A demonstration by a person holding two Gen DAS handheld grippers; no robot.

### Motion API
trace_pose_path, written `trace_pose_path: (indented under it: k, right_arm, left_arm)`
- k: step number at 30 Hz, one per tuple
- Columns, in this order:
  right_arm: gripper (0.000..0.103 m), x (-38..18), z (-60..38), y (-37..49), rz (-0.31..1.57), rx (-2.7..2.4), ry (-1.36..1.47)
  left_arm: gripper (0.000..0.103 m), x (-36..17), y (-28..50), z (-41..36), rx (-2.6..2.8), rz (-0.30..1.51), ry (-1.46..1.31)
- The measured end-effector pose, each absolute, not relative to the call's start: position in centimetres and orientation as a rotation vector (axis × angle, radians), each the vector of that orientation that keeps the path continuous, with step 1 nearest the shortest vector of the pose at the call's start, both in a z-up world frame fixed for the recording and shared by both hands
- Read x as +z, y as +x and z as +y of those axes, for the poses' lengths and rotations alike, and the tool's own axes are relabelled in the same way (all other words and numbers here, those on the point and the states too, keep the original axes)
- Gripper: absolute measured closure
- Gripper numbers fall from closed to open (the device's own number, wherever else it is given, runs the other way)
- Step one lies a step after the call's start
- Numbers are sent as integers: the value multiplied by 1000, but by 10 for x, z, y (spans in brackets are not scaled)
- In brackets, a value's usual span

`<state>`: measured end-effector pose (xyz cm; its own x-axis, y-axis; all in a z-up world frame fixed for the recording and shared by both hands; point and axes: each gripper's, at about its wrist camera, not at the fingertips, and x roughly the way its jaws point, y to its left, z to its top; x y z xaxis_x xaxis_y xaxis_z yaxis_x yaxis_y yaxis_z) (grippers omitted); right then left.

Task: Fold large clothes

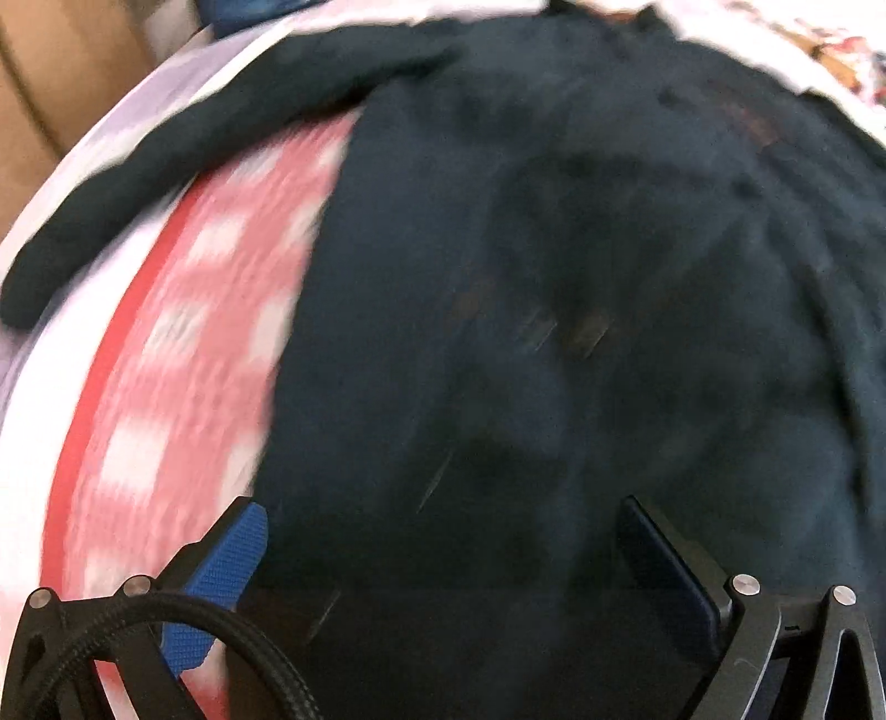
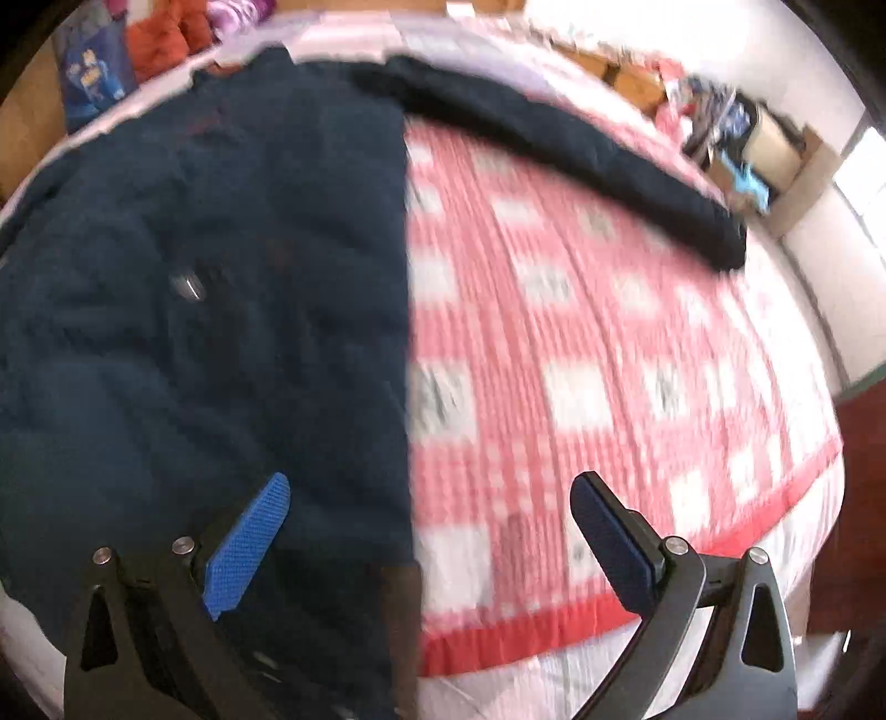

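Bedroom, daylight. A bed (image 2: 581, 659) with a white sheet carries a red-and-white checked blanket (image 2: 581, 354). Beyond the far edge of the bed: a heap of orange and purple fabric (image 2: 177, 27) at the far left corner, and open cardboard boxes (image 2: 775, 149) with mixed items along the white wall on the right. Both views are motion-blurred.

Task item: a dark navy jacket (image 2: 210, 288) lies spread flat on the bed, covering the left part of the blanket as seen from the right wrist view. Its straight side edge runs from the far edge of the bed toward the near edge. One sleeve (image 2: 559, 138) stretches out across the blanket toward the bed's right edge. In the left wrist view the other sleeve (image 1: 183, 144) lies out toward the left edge of the bed, over the white sheet.

Left hand-held gripper (image 1: 443, 531): jaws wide apart, holding nothing, above the jacket body near its lower end.

Right hand-held gripper (image 2: 429, 507): jaws wide apart, empty, straddling the jacket's side edge; left finger over the jacket, right finger over the blanket. Contact with the fabric: cannot tell.
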<state>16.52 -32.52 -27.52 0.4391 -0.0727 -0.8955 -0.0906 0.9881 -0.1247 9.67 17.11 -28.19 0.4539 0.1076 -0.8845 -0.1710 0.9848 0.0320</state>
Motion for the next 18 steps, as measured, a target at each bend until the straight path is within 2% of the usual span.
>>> trace_pose_path:
  k: [6,12,16,18]
  right_arm:
    - [0,-264,-229,280,999,247,-152]
    - [0,-299,-125,407,1033,352,-240]
    - [0,-320,-141,430,1059,295,-289]
    - [0,-318,-188,431,1027,234,-250]
  left_arm:
    - [0,-279,237,116,-33,994,-71]
    - [0,-317,374,84,-36,1084,-44]
    - [0,-323,384,117,37,1045,-74]
    - [0,-327,366,143,81,1017,-76]
